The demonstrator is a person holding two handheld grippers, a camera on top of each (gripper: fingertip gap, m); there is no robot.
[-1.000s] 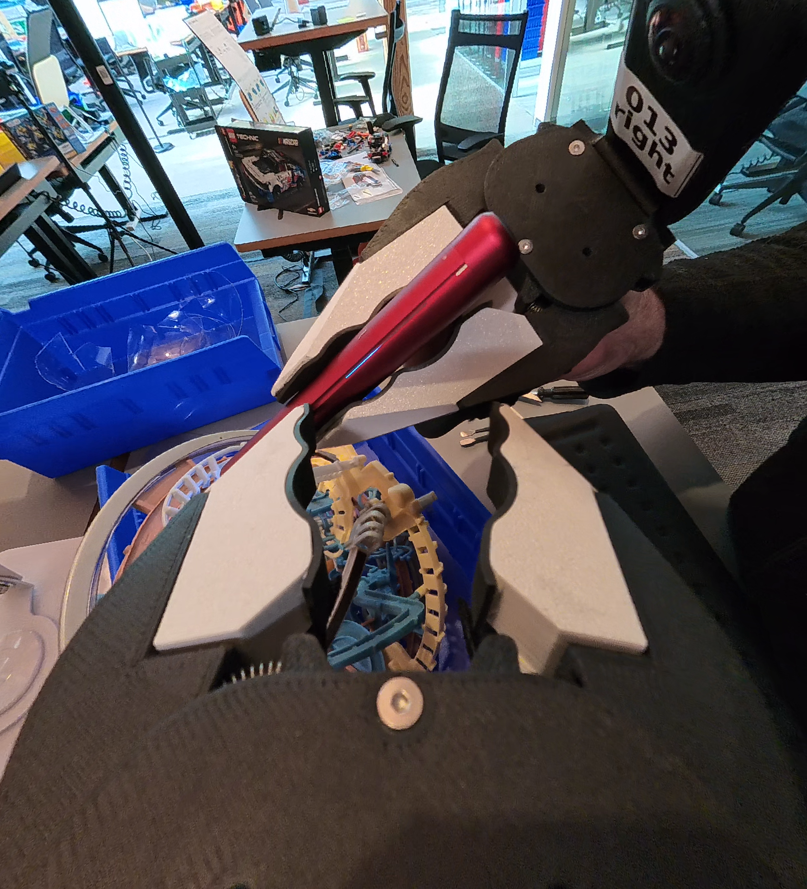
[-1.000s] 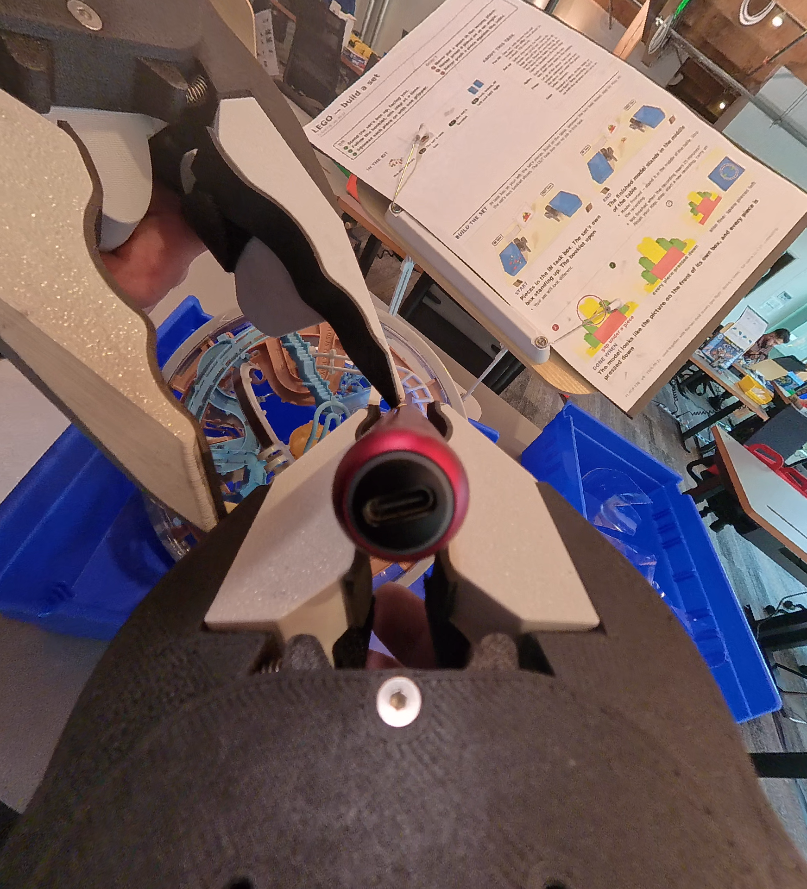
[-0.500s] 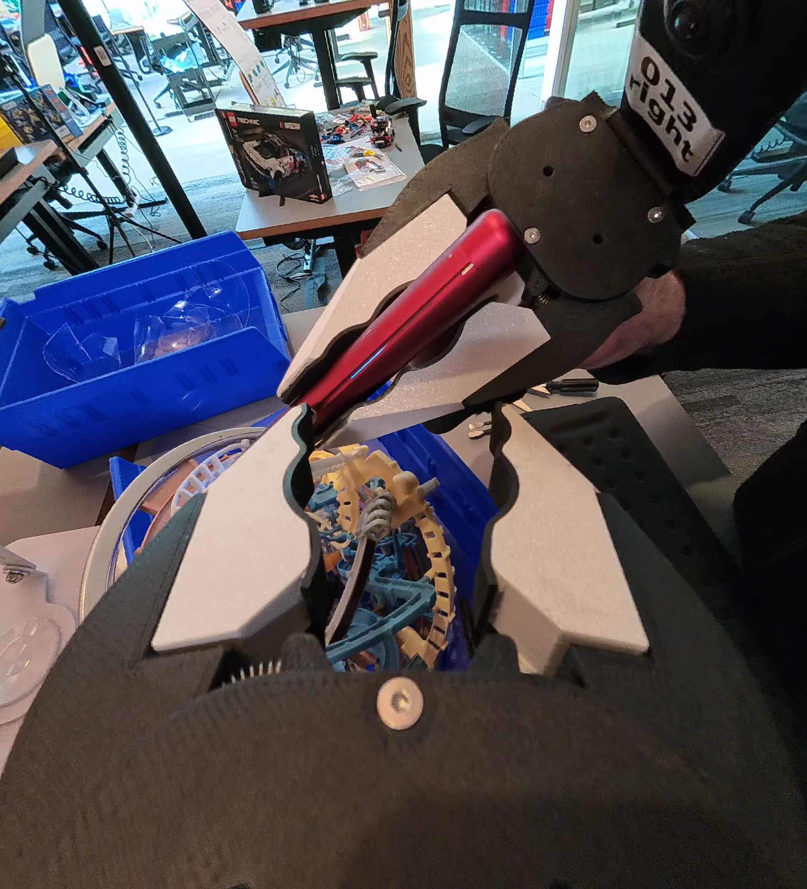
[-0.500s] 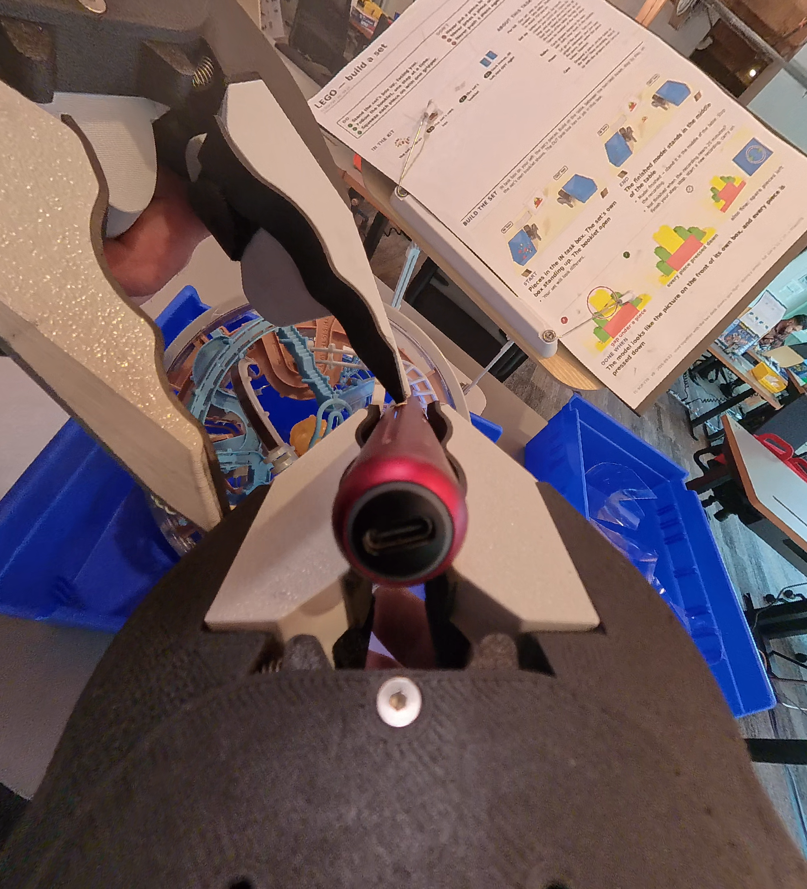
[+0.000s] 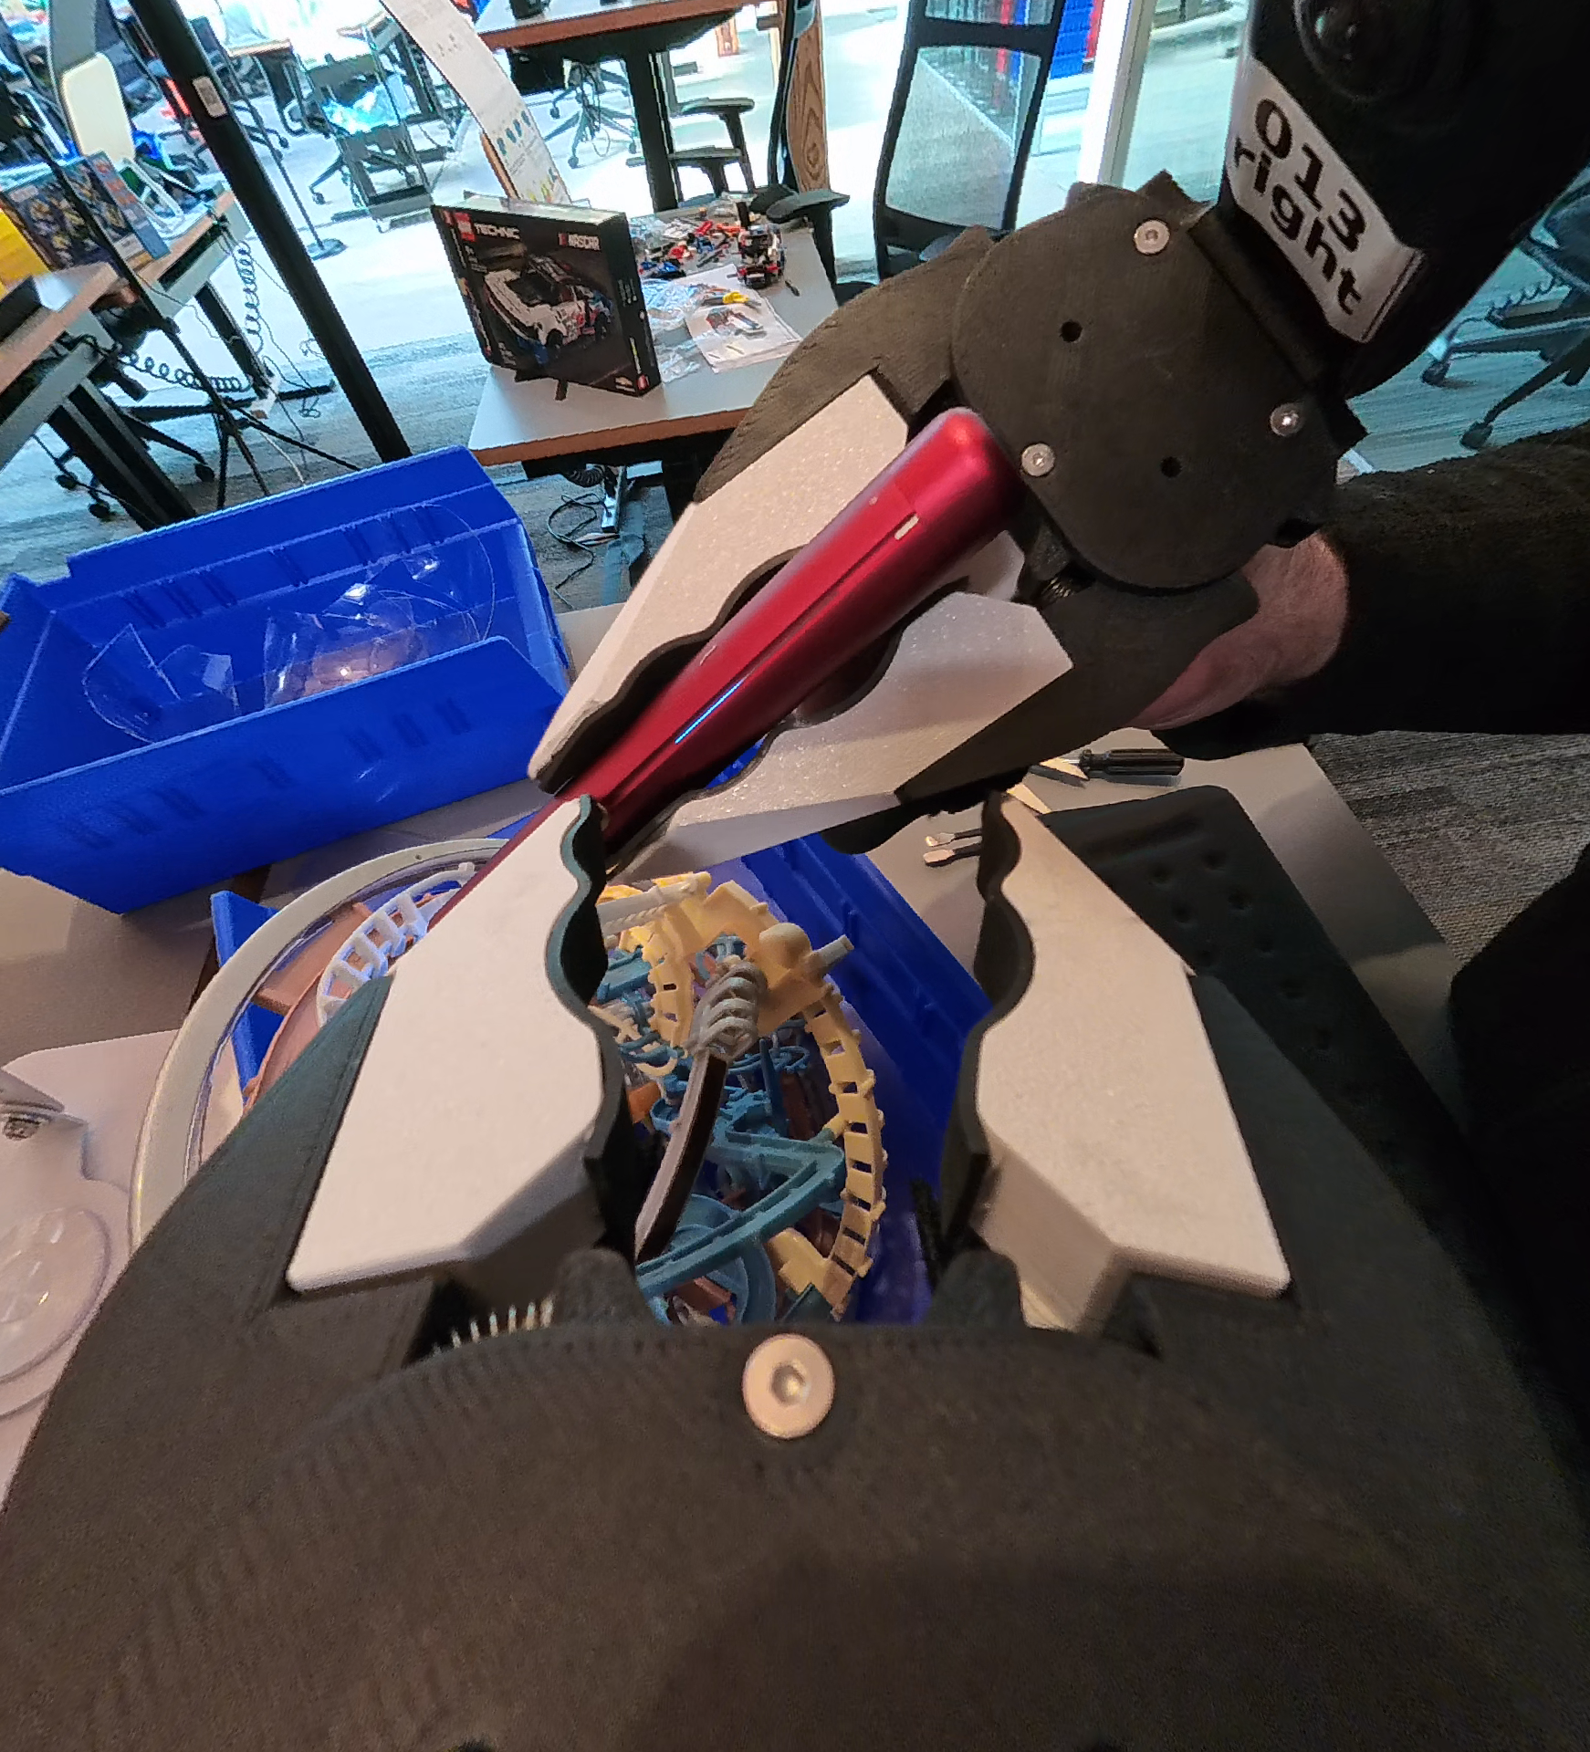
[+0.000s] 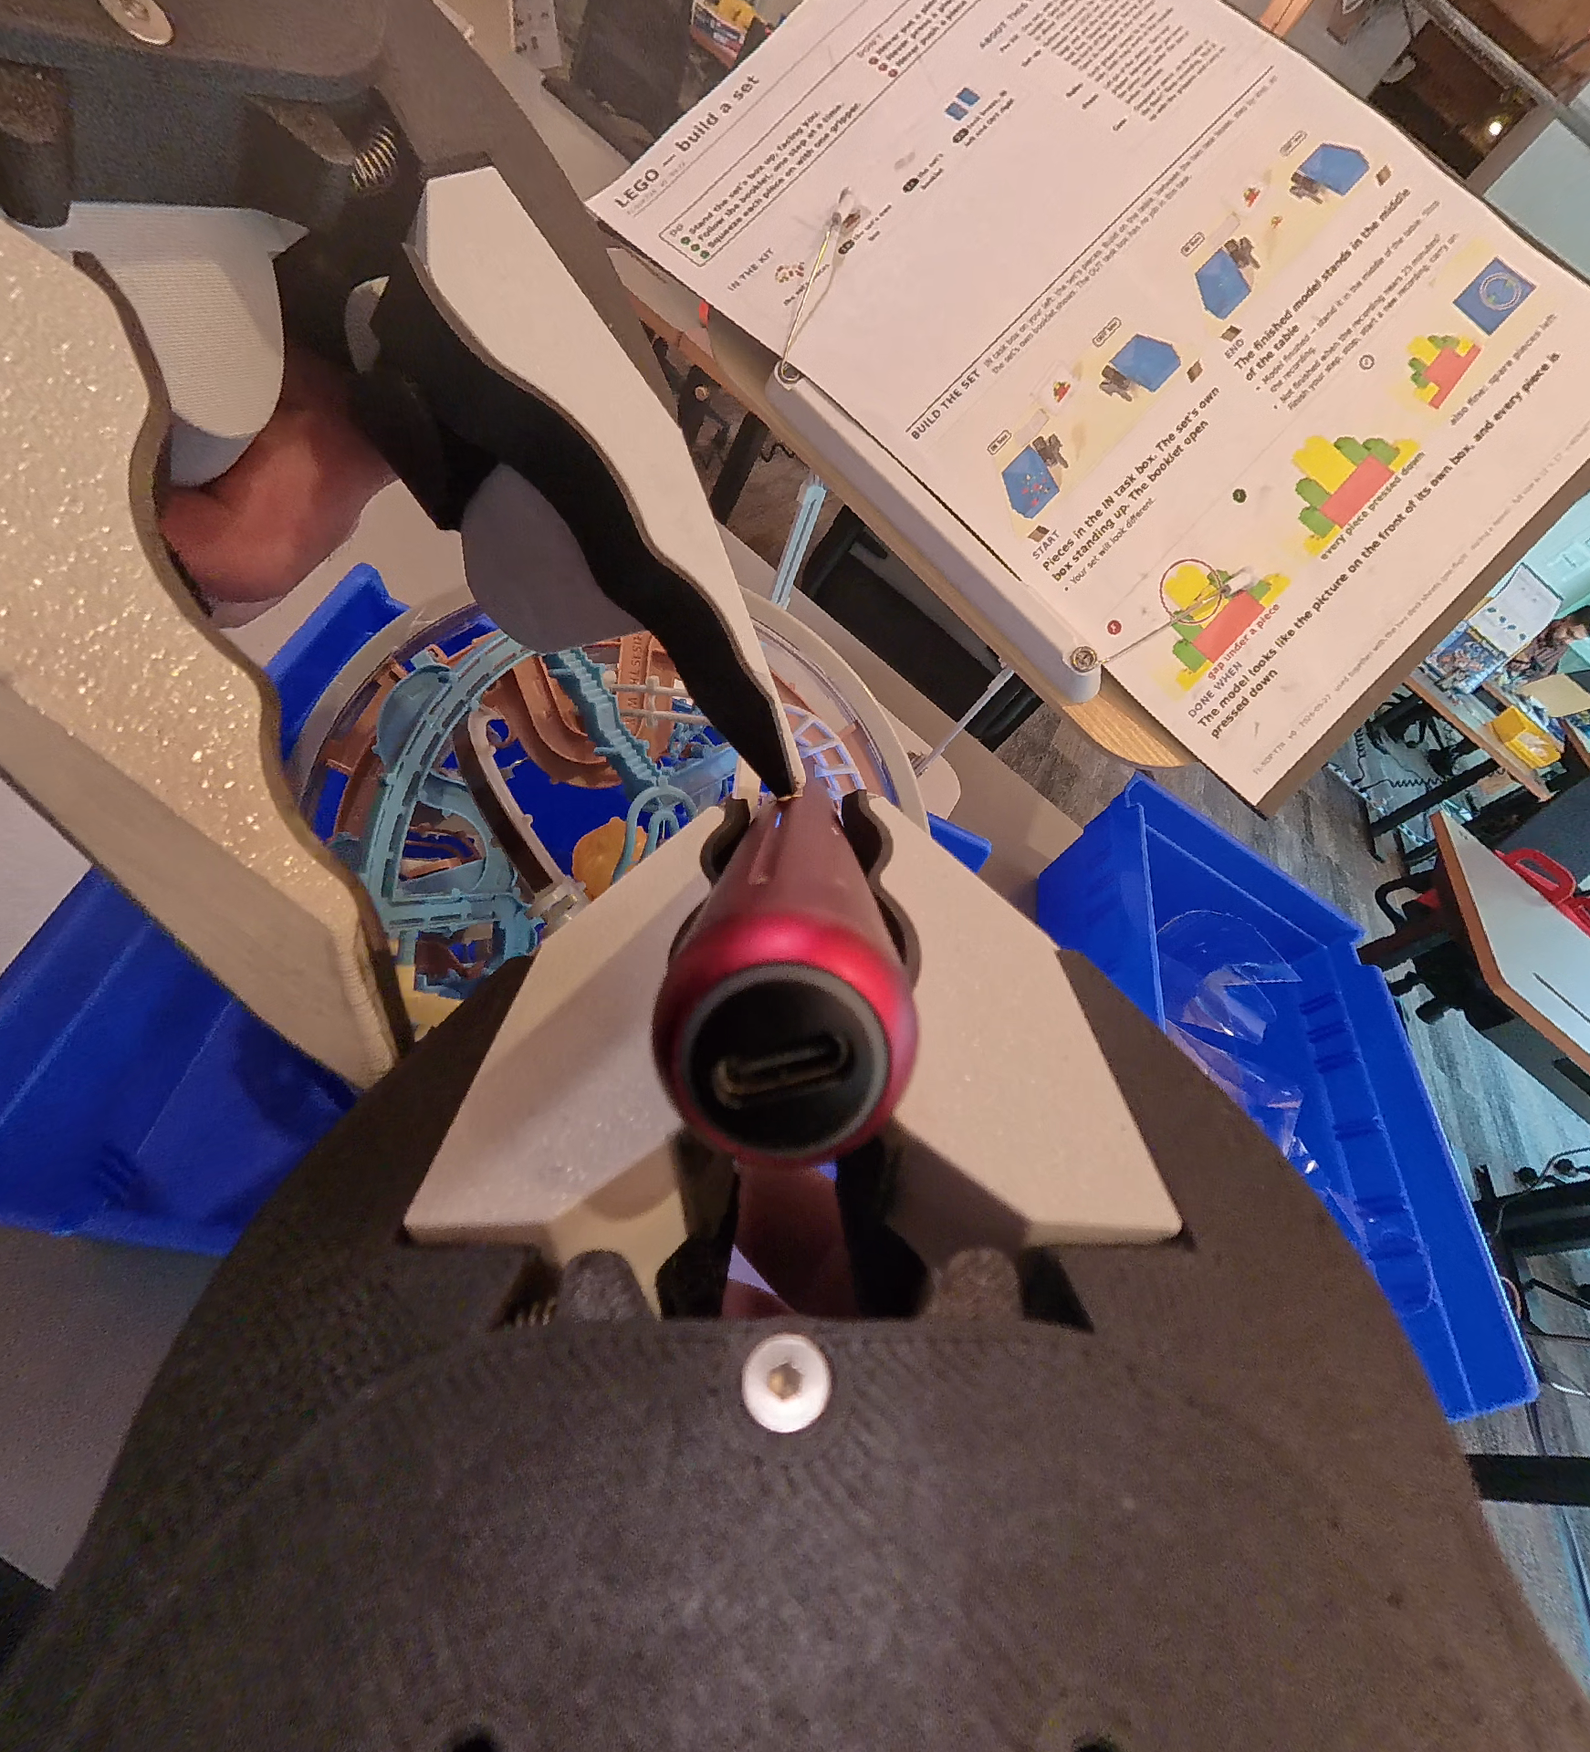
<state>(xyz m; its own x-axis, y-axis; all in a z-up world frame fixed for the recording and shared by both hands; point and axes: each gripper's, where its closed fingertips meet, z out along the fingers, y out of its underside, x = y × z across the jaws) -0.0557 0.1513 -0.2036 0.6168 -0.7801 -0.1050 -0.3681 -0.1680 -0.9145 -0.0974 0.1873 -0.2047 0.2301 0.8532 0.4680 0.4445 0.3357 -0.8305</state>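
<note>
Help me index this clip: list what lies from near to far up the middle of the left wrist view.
left gripper → marble maze of yellow and blue tracks → right gripper shut on the red tool → boxed car set on the grey table → office chair

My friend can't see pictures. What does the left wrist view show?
The right gripper is shut on a red pen-shaped tool, angled down beside the open left gripper. Below sits a clear ball maze with yellow and blue tracks, inside a blue bin; a second blue bin is behind.
</note>
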